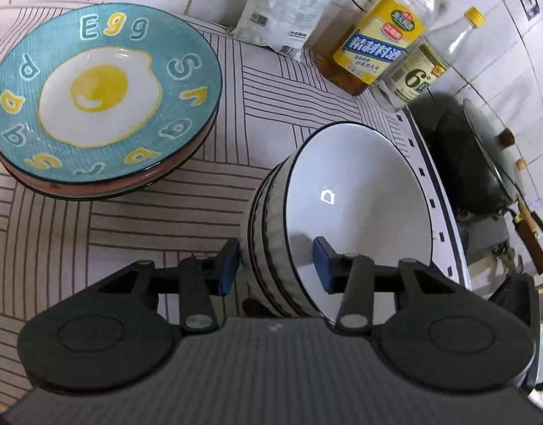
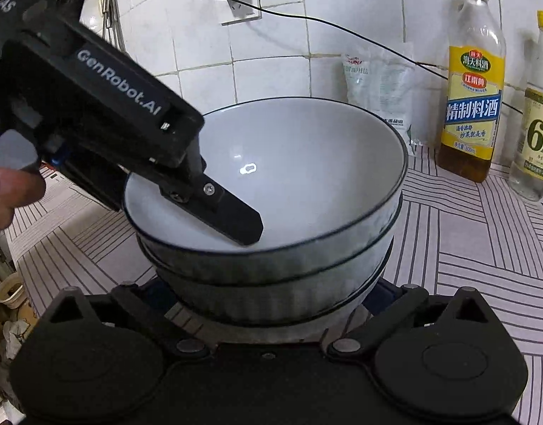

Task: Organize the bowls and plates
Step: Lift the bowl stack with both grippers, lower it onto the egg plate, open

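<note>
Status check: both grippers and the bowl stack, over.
Left gripper straddling the top bowl's rim, contact unclear. Right gripper open around bowl stack base. Plate stack apart, nothing blocking.

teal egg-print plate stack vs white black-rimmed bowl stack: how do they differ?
The teal egg-print plate stack is shallow, wide and patterned; the white black-rimmed bowl stack is deep, narrower and plain inside. Nothing touches the plates, while the left gripper straddles the top bowl's rim, one finger inside. Both are nested stacks standing on the striped counter.
</note>
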### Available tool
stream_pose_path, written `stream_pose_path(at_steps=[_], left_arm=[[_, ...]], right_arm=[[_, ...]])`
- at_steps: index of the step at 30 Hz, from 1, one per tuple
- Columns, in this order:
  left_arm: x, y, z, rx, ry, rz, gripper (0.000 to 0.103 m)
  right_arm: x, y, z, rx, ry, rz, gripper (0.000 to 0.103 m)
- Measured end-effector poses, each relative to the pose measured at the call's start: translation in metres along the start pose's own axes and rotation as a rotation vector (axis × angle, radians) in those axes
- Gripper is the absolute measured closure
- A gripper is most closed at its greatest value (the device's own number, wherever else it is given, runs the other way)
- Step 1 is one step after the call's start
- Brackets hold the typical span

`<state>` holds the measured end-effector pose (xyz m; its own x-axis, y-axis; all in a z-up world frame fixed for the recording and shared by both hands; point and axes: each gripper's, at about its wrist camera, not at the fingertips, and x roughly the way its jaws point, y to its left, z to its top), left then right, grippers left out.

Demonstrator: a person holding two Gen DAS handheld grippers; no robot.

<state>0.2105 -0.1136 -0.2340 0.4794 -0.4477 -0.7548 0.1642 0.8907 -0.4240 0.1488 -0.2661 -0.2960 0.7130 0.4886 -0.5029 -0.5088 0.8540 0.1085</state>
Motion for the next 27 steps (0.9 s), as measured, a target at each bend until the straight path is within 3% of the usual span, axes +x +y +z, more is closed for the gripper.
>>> stream_pose_path(at_steps=[6, 13, 20, 27], left_arm=[[-0.028, 0.002, 0.000, 0.022, -0.016, -0.026, 0.060], [-0.094, 0.005, 0.023, 0.026, -0.094, 0.001, 0.060], [-0.133, 0.032, 0.062, -0.004, -0.120, 0.054, 0.060], [-0.133, 0.066, 0.097, 0.025, -0.087, 0.077, 0.060]], right_arm=[[-0.019, 0.015, 0.017, -0.022, -0.023, 0.007, 0.000], [-0.028, 0.044, 0.063, -0.074, -0.128, 0.039, 0.000], [-0.002, 0.066, 0.107, -0.075, -0.160, 0.086, 0.000], [0.039, 0.077, 0.128, -0.104, -0.141, 0.090, 0.000]])
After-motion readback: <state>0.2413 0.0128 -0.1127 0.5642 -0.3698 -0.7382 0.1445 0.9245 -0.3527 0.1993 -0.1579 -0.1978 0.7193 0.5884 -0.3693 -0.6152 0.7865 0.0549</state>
